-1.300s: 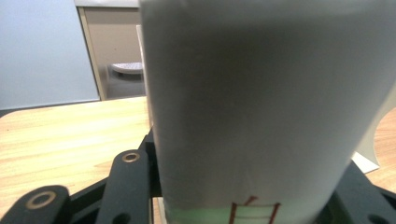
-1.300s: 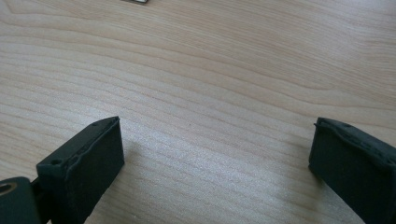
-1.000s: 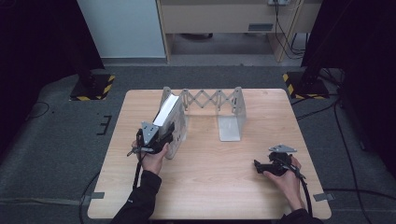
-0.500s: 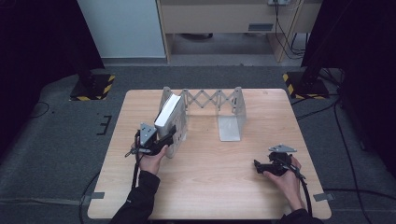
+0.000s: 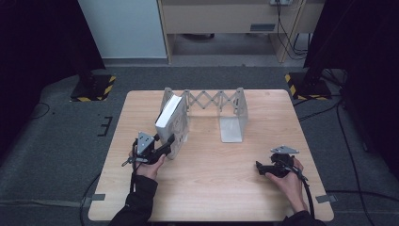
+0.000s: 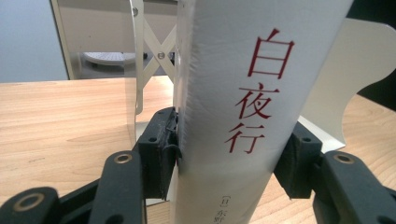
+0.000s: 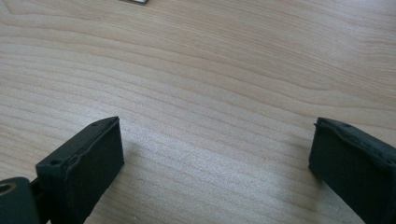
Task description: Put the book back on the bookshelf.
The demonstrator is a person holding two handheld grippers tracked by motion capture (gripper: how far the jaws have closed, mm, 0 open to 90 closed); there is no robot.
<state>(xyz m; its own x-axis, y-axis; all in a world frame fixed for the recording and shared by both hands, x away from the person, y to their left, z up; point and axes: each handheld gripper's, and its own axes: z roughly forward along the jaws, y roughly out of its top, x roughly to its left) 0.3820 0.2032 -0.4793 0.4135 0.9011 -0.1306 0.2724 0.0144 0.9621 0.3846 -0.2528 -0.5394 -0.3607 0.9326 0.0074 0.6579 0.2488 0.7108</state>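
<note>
Your left gripper (image 5: 169,141) has just been closing its jaws, and they now clamp the white book (image 5: 170,115) by its spine, tilted against the rack's (image 5: 214,100) left end at ten o'clock of the table (image 5: 211,188). Your right gripper (image 5: 260,167) rests wide open, holding nothing, at four o'clock.

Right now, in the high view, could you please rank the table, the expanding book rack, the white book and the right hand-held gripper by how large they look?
1. Table, by far the largest.
2. Book rack.
3. White book, clamped in the left hand-held gripper.
4. Right hand-held gripper, open on the table; it sits nearer the camera, yet looks smallest.
</note>
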